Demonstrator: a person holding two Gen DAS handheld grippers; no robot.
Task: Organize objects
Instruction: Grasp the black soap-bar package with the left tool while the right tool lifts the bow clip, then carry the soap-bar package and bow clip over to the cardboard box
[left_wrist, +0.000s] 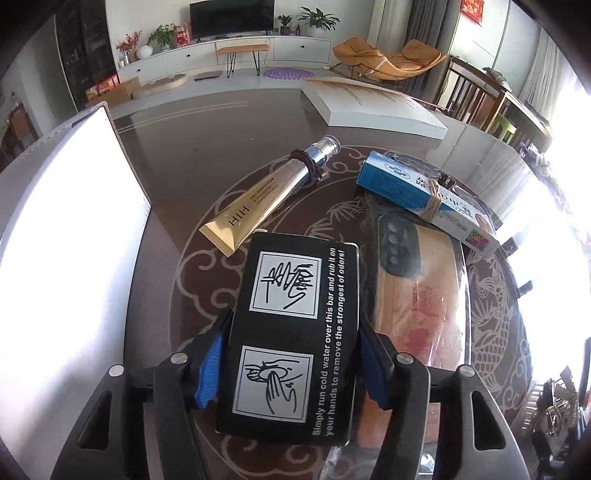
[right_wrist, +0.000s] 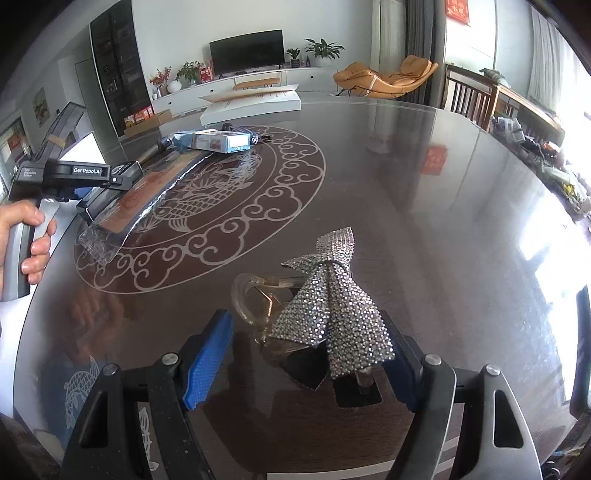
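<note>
In the left wrist view my left gripper (left_wrist: 291, 369) is shut on a black box (left_wrist: 295, 325) printed with hand-washing drawings and white text; both blue pads press its long sides. The box lies just above the dark patterned table (left_wrist: 177, 177). Beyond it lie a gold tube (left_wrist: 258, 206) and a blue-and-white carton (left_wrist: 424, 199) bound with a rubber band. In the right wrist view my right gripper (right_wrist: 306, 362) stands open around a rhinestone bow (right_wrist: 332, 302) on a clear clip (right_wrist: 255, 295); the left pad (right_wrist: 210, 354) is clear of it.
A wooden item in clear wrap (left_wrist: 413, 295) lies right of the black box, under the carton. A white book (left_wrist: 376, 107) sits at the far side, and a bright white panel (left_wrist: 66, 229) stands at the left. A hand (right_wrist: 33, 236) holds the left gripper's handle.
</note>
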